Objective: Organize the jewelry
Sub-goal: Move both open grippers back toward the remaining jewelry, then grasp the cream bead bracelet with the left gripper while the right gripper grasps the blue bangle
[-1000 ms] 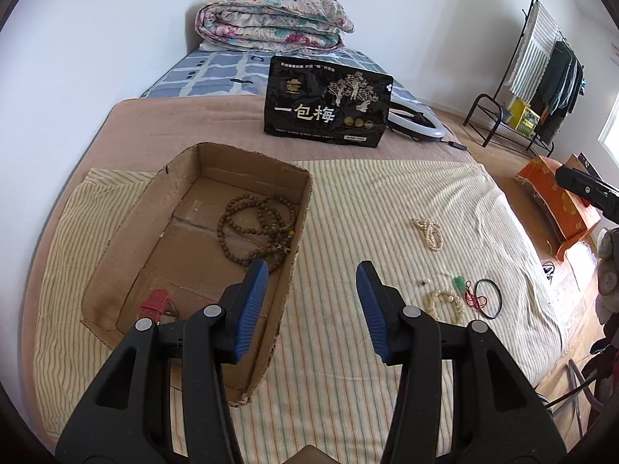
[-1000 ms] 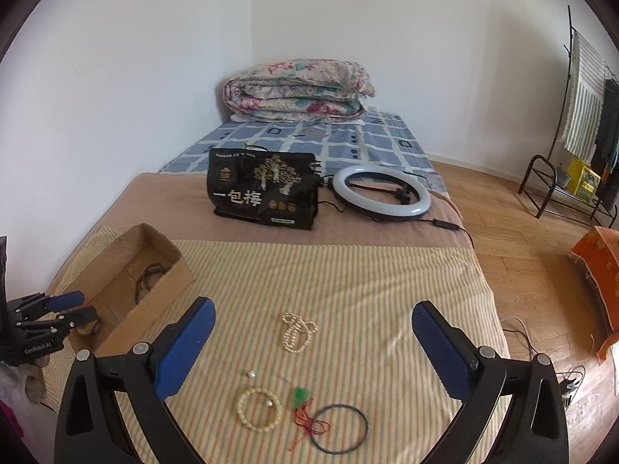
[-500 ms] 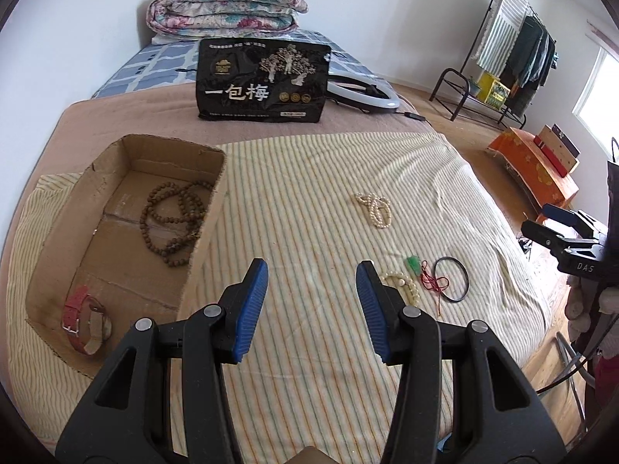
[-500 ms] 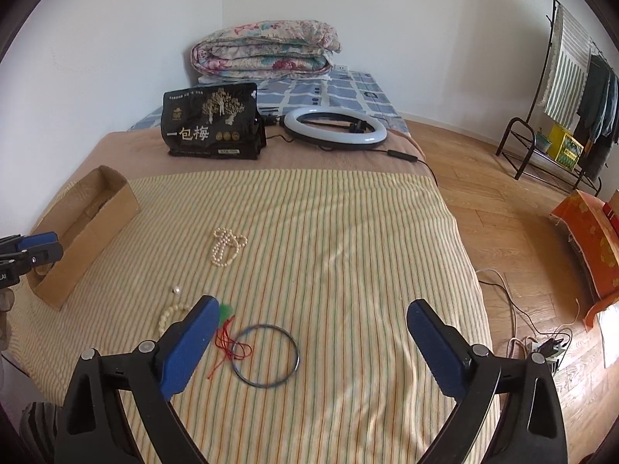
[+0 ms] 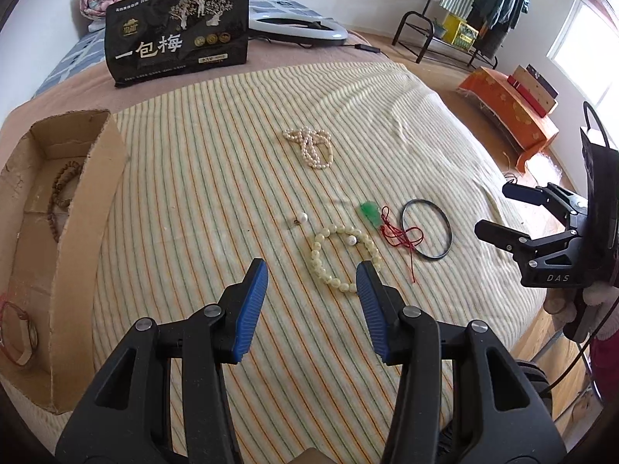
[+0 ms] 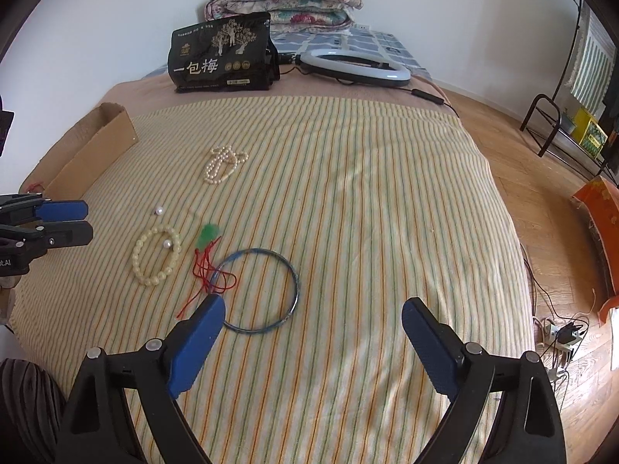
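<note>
Left gripper (image 5: 311, 276): held over the striped cloth (image 5: 232, 178), blue fingers apart, empty; right fingertip just beside the cream bead bracelet (image 5: 340, 257).
Right gripper (image 6: 313, 323): spread wide, empty, low above the cloth; left fingertip at the near edge of the thin dark bangle (image 6: 257, 290).
Cream bead bracelet: flat on the cloth, one loose pearl (image 5: 301, 217) near it (another lies inside its loop).
Green pendant (image 5: 369, 210): between bracelet and bangle, red cord trailing across the bangle.
Pearl necklace (image 5: 311, 147): bunched farther up the cloth.
Cardboard box (image 5: 58, 232): at the cloth's left edge, brown bead strand (image 5: 62, 197) and red band (image 5: 15, 328) inside.
Black bag (image 5: 178, 31): upright behind the cloth.
</note>
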A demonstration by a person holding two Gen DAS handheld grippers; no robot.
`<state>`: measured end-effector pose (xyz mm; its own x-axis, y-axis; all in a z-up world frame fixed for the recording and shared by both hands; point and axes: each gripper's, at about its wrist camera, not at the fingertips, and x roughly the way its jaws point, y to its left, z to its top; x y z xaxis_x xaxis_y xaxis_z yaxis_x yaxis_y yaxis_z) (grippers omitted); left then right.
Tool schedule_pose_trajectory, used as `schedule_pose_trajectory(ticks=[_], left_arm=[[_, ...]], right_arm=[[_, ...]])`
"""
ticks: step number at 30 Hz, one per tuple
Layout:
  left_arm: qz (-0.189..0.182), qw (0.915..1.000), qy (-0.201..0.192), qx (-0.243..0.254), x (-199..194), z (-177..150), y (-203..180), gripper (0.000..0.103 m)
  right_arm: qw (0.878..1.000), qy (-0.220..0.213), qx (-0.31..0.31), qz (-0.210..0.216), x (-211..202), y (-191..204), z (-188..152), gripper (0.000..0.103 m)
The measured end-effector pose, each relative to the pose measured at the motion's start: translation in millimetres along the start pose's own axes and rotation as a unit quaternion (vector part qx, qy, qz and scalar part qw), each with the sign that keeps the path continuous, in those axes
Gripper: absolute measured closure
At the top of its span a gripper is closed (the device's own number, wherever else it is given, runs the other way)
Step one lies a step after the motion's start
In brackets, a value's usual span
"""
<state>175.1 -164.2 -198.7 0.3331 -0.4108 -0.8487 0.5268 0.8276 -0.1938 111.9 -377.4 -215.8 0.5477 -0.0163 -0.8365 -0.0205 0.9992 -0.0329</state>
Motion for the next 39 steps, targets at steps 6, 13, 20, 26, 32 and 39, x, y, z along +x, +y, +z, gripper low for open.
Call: schedule_pose_trajectory(ticks=[6, 13, 20, 26, 32, 39], left_arm=[[0.003, 0.9997, 0.025, 0.003, 26, 0, -4, 0.055], [0.006, 0.999, 0.043, -0.002, 47, 4, 0, 0.055], [0.016, 0.9984, 0.055, 0.006, 63, 5, 1, 0.058], [0.032, 0.9983, 0.046, 0.018, 70, 5, -3, 0.062], [0.048, 0.9977, 0.039, 0.029, 73, 5, -5, 0.078], [0.049, 0.998, 0.033, 0.023, 71, 6, -2, 0.096]], right_arm=[[1.0, 0.006, -0.001, 0.022, 11, 1, -5, 0.009], [0.999, 0.016, -0.028, 0.039, 26, 14, -8, 0.006], [0.996, 0.025, -0.074, 0.038, 40, 30, -10, 0.005], [0.995, 0.022, -0.087, 0.029, 52, 36, -7, 0.005], [0.995, 0.022, -0.09, 0.034, 57, 38, -2, 0.018], [0.994, 0.031, -0.094, 0.047, 52, 40, -4, 0.029]])
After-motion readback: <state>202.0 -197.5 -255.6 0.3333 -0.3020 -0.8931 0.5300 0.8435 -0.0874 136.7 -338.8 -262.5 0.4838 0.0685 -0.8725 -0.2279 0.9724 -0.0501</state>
